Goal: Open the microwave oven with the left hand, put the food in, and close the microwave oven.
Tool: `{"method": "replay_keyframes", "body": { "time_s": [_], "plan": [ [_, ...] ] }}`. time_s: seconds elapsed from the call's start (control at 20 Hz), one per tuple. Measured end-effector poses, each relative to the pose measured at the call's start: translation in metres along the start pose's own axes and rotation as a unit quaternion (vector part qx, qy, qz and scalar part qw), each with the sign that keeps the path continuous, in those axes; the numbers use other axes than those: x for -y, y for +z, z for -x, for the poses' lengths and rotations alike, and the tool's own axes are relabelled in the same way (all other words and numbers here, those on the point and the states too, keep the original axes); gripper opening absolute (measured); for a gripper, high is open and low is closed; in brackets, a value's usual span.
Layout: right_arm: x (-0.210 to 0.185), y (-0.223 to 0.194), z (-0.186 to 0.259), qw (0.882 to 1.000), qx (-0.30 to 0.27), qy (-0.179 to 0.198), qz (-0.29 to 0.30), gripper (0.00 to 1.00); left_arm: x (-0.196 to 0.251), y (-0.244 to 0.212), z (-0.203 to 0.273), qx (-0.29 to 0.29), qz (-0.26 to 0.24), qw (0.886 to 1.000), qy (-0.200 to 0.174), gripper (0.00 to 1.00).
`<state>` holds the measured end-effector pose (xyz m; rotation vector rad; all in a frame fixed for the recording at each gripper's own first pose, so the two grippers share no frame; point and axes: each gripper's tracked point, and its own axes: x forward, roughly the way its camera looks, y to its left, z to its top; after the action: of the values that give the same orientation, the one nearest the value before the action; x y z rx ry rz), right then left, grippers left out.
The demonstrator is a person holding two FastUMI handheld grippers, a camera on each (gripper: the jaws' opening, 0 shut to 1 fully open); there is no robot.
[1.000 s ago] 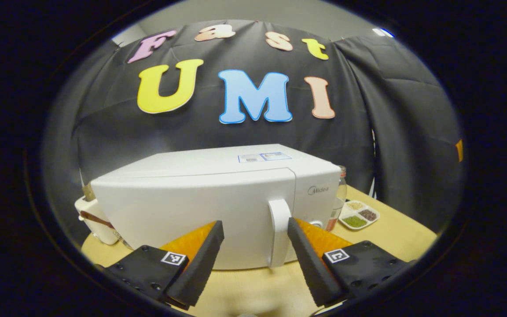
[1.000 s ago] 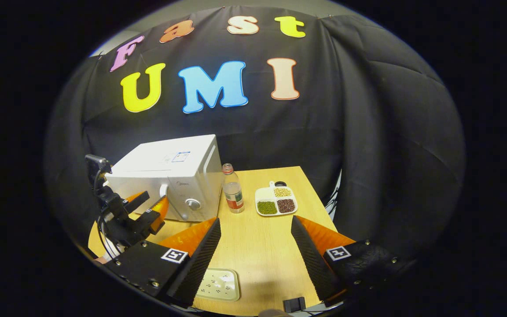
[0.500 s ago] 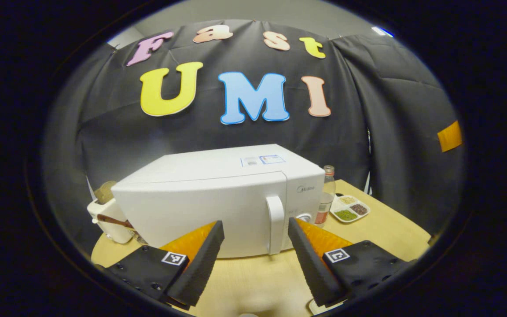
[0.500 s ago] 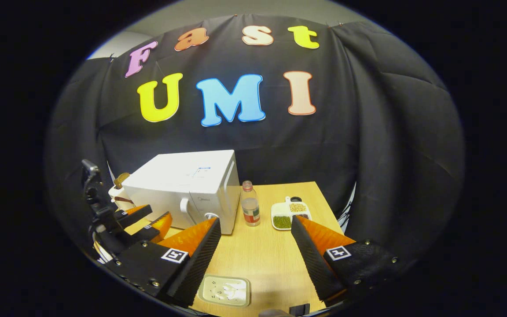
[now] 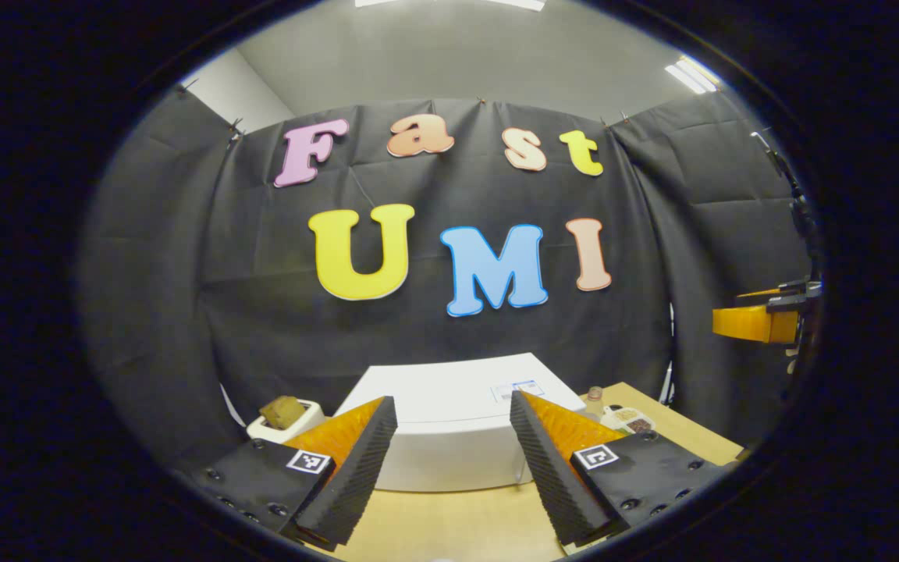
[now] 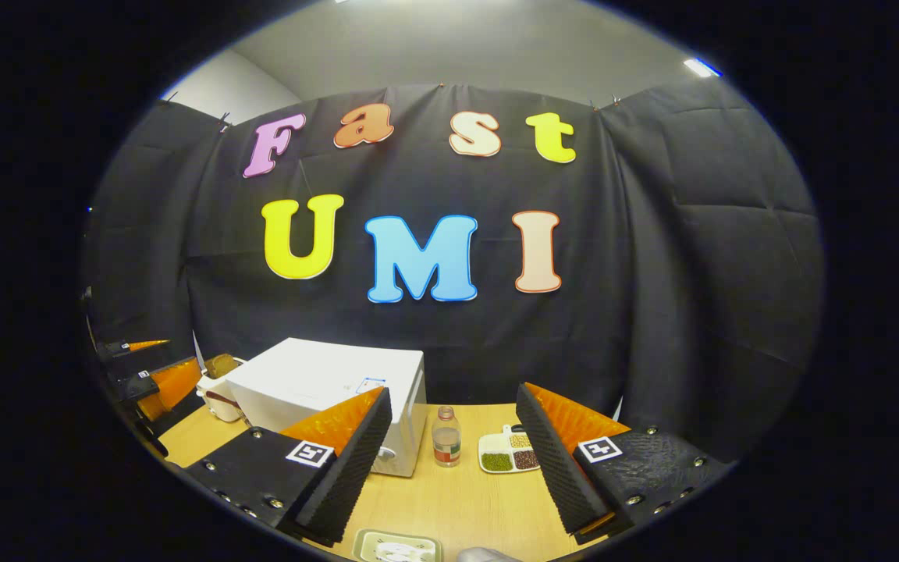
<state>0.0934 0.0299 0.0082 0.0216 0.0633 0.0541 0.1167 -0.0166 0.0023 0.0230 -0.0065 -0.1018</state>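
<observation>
On the wooden table [image 6: 449, 499] the microwave oven [image 5: 449, 437] sits door-closed, both the left gripper [image 5: 449, 460] and the right gripper [image 6: 453, 460] spread empty, well back; any door move needs squaring up.

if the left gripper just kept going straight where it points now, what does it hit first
Probably the microwave oven: its top front edge sits between the open fingers of the left gripper. The aim looks high, so it may skim over the top to the booth wall; depth is unclear.

From the right gripper view I see the microwave oven [image 6: 325, 382] on the far left of the bench [image 6: 457, 499]. A bottle [image 6: 445, 446] stands just right of it, a divided dish [image 6: 507, 454] further right. A tray [image 6: 396, 546] lies near me. A container [image 6: 215, 386] sits left of the oven.
</observation>
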Motion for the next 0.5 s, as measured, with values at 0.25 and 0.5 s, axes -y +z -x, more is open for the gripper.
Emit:
{"method": "replay_keyframes", "body": {
  "time_s": [0.25, 0.5],
  "plan": [
    [-0.018, 0.024, 0.022, 0.999, 0.035, -0.011, 0.005, 1.00, -0.025, 0.051, 0.039, 0.045, -0.006, 0.999, 0.009, 1.00],
    [-0.032, 0.033, 0.040, 0.999, 0.045, -0.025, 0.001, 0.98, -0.047, 0.058, 0.052, 0.053, 0.012, 0.998, 0.010, 1.00]
  ]
}}
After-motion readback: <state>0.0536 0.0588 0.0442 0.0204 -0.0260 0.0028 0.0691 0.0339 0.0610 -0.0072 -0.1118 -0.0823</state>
